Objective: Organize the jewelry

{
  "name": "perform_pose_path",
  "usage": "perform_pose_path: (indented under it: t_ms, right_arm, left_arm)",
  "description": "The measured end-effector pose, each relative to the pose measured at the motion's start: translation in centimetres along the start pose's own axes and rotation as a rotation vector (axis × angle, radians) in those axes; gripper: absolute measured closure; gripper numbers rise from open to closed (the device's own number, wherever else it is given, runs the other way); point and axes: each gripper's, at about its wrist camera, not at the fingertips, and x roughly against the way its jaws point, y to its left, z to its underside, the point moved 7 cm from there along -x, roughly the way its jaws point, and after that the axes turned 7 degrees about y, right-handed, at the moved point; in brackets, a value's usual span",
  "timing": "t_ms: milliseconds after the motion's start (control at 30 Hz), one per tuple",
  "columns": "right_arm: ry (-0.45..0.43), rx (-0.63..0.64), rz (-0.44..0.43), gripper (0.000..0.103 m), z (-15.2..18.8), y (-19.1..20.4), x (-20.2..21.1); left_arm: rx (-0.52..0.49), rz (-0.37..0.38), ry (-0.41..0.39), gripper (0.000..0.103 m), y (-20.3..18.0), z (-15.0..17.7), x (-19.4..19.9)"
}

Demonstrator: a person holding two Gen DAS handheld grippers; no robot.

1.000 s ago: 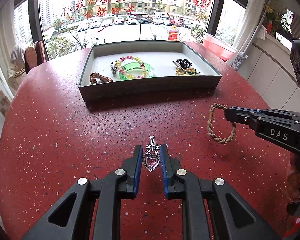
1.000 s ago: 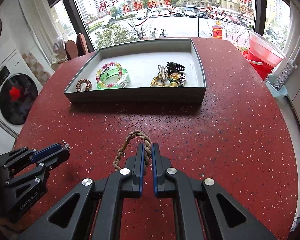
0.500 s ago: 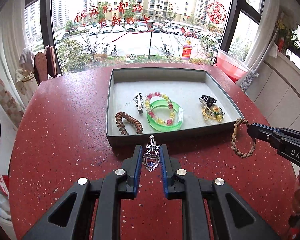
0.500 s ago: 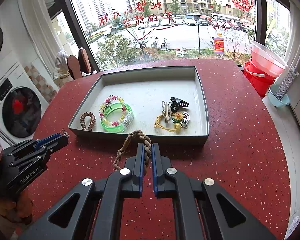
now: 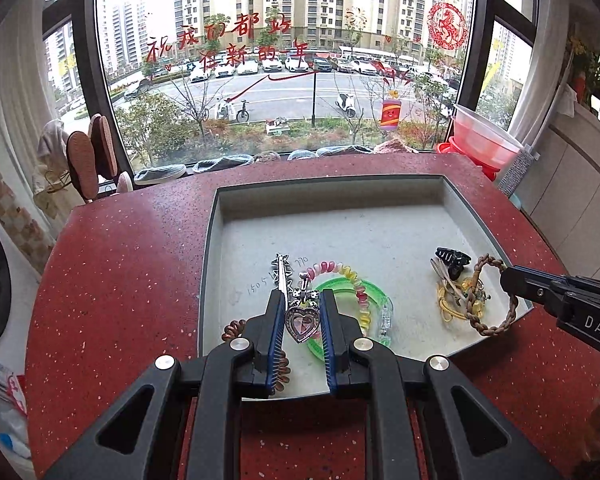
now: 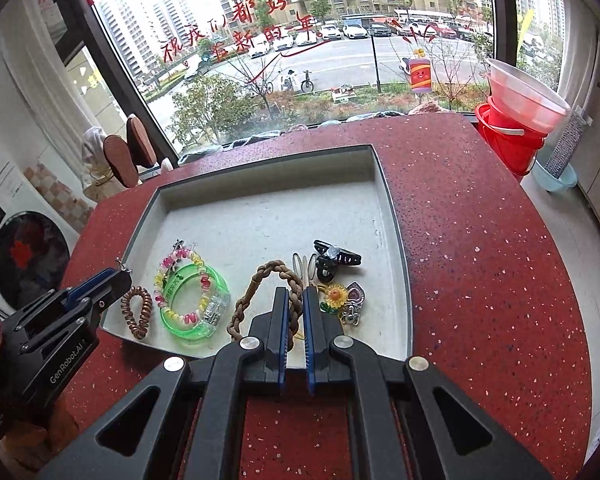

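Note:
My left gripper (image 5: 302,300) is shut on a silver heart pendant (image 5: 302,322) and holds it over the near left part of the grey tray (image 5: 340,194), above the green bangle (image 5: 374,296). My right gripper (image 6: 296,304) is shut on a brown braided bracelet (image 6: 260,280) and holds it over the tray's near edge. The bracelet also shows in the left wrist view (image 5: 496,326), over the tray's right side. The tray (image 6: 268,160) holds a beaded bracelet (image 6: 180,258), a brown coil hair tie (image 6: 138,312), a black claw clip (image 6: 334,262) and a sunflower charm (image 6: 334,296).
The tray lies on a round red speckled table (image 6: 480,264). A red bucket with a pink basin (image 6: 516,120) stands at the far right beyond the table. A washing machine (image 6: 20,252) is at the left. A big window lies behind.
Both grippers moved forward from the table's front to over the tray, each still holding its piece. The tray's contents have not moved.

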Motion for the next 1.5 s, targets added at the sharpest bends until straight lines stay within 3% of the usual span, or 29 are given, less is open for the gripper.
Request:
perform_pose_path:
  t_ms: [400, 767, 867, 900, 933, 967, 1033, 1100, 1267, 1500]
  right_arm:
    - [0.045, -0.024, 0.032, 0.095, 0.6, -1.3, -3.5]
    - [0.069, -0.043, 0.024, 0.092, 0.8, -1.8, -3.9]
    - [0.055, -0.046, 0.009, 0.071, 0.8, -1.7, -3.4]
    - [0.046, -0.045, 0.008, 0.057, 0.8, -1.7, -3.1]
    - [0.033, -0.044, 0.007, 0.052, 0.7, -1.6, -2.8]
    - [0.021, -0.041, 0.007, 0.052, 0.7, -1.5, -2.5]
    - [0.013, -0.038, 0.006, 0.052, 0.7, -1.4, -2.2]
    - [0.005, -0.038, 0.005, 0.052, 0.8, -1.3, -1.8]
    - [-0.005, -0.043, -0.002, 0.051, 1.3, -1.2, -1.1]
    - [-0.038, -0.032, -0.006, 0.04, 3.4, -0.1, 0.5]
  left_arm:
    - [-0.069, -0.093, -0.012, 0.067, -0.6, 0.5, -2.6]
    - [-0.052, -0.105, -0.01, 0.066, -0.7, 1.0, -3.1]
    - [-0.044, -0.087, -0.017, 0.066, -0.8, 0.9, -2.8]
    - [-0.039, -0.082, -0.019, 0.066, -0.7, 0.9, -2.6]
    - [-0.034, -0.078, -0.024, 0.066, -0.7, 0.9, -2.4]
    - [-0.029, -0.076, -0.029, 0.061, -0.6, 0.8, -2.2]
    - [-0.014, -0.087, -0.049, 0.0, -0.4, 0.8, -1.6]
    - [0.0, -0.104, -0.103, 0.0, 0.0, 0.6, -0.6]
    - [0.015, -0.089, -0.091, 0.0, 0.2, 0.8, 0.3]
    - [0.027, -0.089, -0.089, 0.0, 0.2, 2.6, 2.0]
